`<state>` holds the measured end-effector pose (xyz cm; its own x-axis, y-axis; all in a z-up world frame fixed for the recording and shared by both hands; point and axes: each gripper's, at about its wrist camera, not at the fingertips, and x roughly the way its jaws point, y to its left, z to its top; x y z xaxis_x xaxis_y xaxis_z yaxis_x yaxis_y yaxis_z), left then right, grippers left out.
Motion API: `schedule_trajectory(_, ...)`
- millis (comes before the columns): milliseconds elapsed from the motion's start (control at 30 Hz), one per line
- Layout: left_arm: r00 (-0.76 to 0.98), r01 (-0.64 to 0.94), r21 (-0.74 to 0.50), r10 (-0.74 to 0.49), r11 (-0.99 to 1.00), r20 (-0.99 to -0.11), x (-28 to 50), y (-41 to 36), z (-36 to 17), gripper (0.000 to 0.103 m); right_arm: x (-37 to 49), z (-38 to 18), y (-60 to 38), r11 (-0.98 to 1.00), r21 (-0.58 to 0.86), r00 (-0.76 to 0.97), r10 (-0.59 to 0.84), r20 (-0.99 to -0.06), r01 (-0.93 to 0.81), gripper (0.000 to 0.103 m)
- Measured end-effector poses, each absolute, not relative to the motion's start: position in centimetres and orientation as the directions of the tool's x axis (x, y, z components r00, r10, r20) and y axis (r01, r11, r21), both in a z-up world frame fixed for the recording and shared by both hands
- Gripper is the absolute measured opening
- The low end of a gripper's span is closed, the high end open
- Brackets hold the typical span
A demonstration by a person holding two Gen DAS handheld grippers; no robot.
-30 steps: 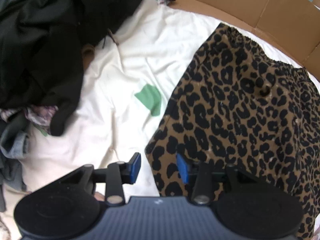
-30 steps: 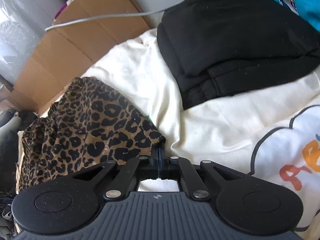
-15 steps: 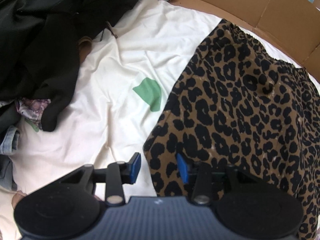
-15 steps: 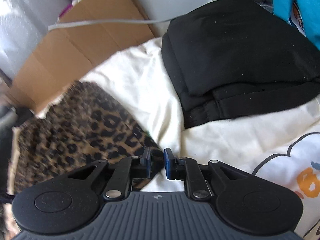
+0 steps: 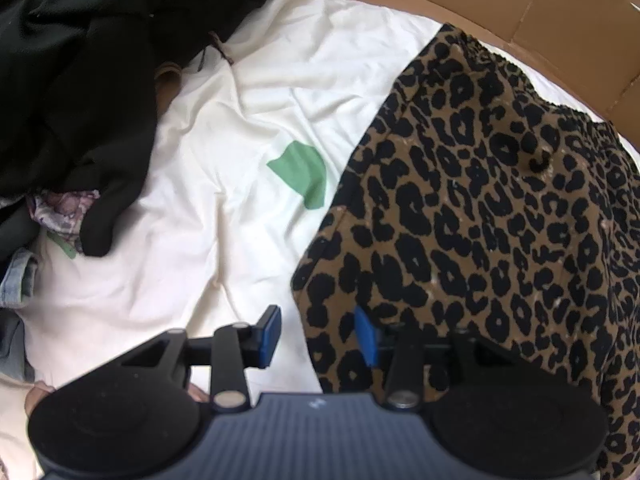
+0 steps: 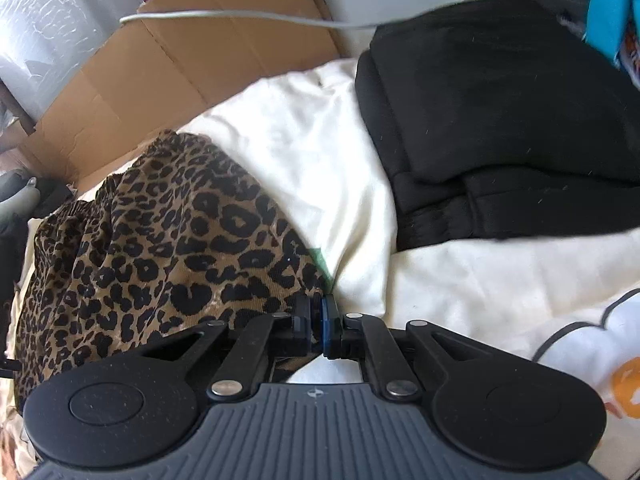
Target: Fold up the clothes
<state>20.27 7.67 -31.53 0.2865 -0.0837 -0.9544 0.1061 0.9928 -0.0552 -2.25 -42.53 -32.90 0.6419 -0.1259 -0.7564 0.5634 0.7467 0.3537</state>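
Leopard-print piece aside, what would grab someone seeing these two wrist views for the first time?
The leopard-print garment dominates anyway, spread over the white sheet beside a cardboard wall. The left gripper stands open over its near corner, while the right gripper is nearly shut at the opposite corner. Next come the folded black garment on the right and the dark heap of clothes on the left.

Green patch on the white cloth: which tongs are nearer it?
Right. The right tongs sit just below the green patch, nearly closed at the leopard-print garment; the open left tongs are farther back.
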Motion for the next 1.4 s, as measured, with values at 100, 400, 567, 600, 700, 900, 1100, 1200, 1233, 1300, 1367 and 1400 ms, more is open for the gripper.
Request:
schedule_trajectory(100,0.287,0.095,-0.063,-0.088,0.993,-0.954,20.1,7.7,-31.6,0.043,-2.9,-32.0,-42.6,0.733,0.338,0.639,-0.169,-0.750,0.591,0.002)
schedule_trajectory(400,0.293,0.076,-0.057,-0.077,0.996,-0.953,19.9,7.9,-31.4,0.043,-2.6,-30.7,-44.2,0.713,0.256,0.595,-0.273,-0.756,0.652,0.002)
schedule_trajectory(567,0.303,0.048,-0.071,-0.082,0.996,-0.950,19.8,9.2,-31.2,0.043,-2.3,-30.3,-43.5,0.710,0.227,0.575,-0.297,-0.762,0.666,0.006)
schedule_trajectory(600,0.307,0.046,-0.073,-0.084,0.996,-0.948,19.7,9.5,-31.1,0.043,-2.4,-30.0,-43.2,0.714,0.218,0.575,-0.304,-0.760,0.666,0.006)
schedule_trajectory(700,0.314,0.038,-0.088,-0.096,0.995,-0.945,19.5,10.3,-31.0,0.043,-2.5,-29.3,-42.8,0.719,0.192,0.569,-0.327,-0.755,0.667,0.010)
schedule_trajectory(900,0.331,0.034,-0.129,-0.133,0.991,-0.934,19.2,11.3,-30.6,0.043,-2.9,-27.6,-42.2,0.711,0.192,0.574,-0.346,-0.742,0.676,0.010)
schedule_trajectory(1100,0.320,0.068,-0.259,-0.267,0.963,-0.909,18.5,10.7,-31.9,0.043,-2.3,-26.3,-39.6,0.759,0.205,0.599,-0.285,-0.748,0.618,0.010)
schedule_trajectory(1200,0.302,0.081,-0.278,-0.289,0.957,-0.908,17.9,10.0,-32.8,0.038,-1.9,-25.6,-37.9,0.801,0.199,0.608,-0.242,-0.756,0.565,0.010)
schedule_trajectory(1233,0.294,0.085,-0.297,-0.309,0.951,-0.905,17.7,9.9,-32.9,0.033,-1.8,-25.4,-37.3,0.814,0.195,0.610,-0.228,-0.758,0.547,0.010)
schedule_trajectory(1300,0.277,0.093,-0.334,-0.347,0.938,-0.896,17.3,9.7,-33.0,0.011,-1.4,-25.2,-36.3,0.831,0.194,0.616,-0.208,-0.760,0.521,0.010)
schedule_trajectory(1367,0.285,0.099,-0.335,-0.349,0.937,-0.893,17.2,9.6,-32.4,0.006,-1.0,-25.2,-35.4,0.839,0.197,0.622,-0.197,-0.758,0.507,0.010)
schedule_trajectory(1400,0.292,0.099,-0.342,-0.356,0.934,-0.888,17.2,9.6,-31.9,0.004,-0.8,-25.3,-35.2,0.840,0.204,0.624,-0.189,-0.758,0.503,0.010)
